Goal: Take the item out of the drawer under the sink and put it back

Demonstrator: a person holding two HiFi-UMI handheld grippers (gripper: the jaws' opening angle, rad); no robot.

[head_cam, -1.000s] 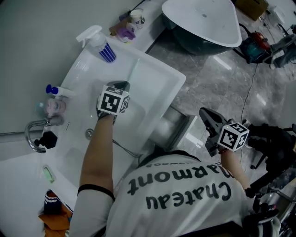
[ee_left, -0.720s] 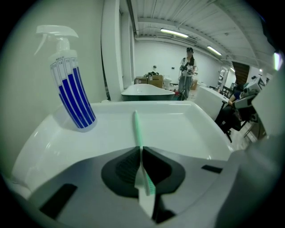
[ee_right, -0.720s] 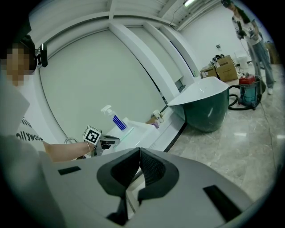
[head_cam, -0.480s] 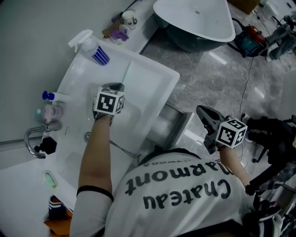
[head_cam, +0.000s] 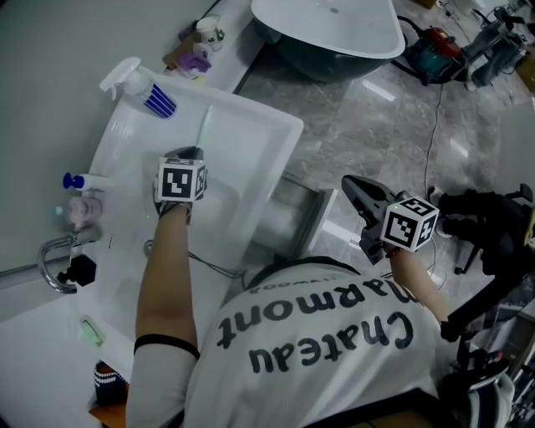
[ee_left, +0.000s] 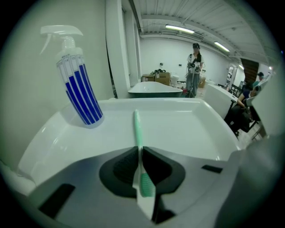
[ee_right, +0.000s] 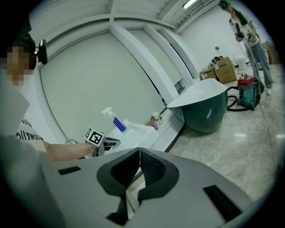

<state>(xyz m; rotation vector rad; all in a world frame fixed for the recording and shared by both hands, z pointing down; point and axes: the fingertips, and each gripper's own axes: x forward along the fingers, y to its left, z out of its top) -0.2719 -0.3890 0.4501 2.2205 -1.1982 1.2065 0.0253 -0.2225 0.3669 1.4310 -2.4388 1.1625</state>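
Observation:
My left gripper (head_cam: 191,154) is shut on a green toothbrush (head_cam: 203,125) and holds it above the white sink counter (head_cam: 266,138). In the left gripper view the toothbrush (ee_left: 137,129) is clamped at its neck between the pads, bristle head toward the camera and handle pointing out over the basin. The drawer (head_cam: 301,219) under the counter stands pulled out. To its right, over the floor, my right gripper (head_cam: 349,184) is shut with nothing in it; its jaws (ee_right: 139,152) meet in the right gripper view.
A blue-striped spray bottle (head_cam: 142,88) stands at the counter's far corner, and small bottles (head_cam: 79,201) and a faucet (head_cam: 54,251) sit to the left. A bathtub (head_cam: 334,25) stands beyond on the grey tiled floor. Cables and gear (head_cam: 489,226) lie at the right.
The head view has drifted, so everything sits a little further left in the picture. Both grippers keep about the same places, and the toothbrush stays in the left one.

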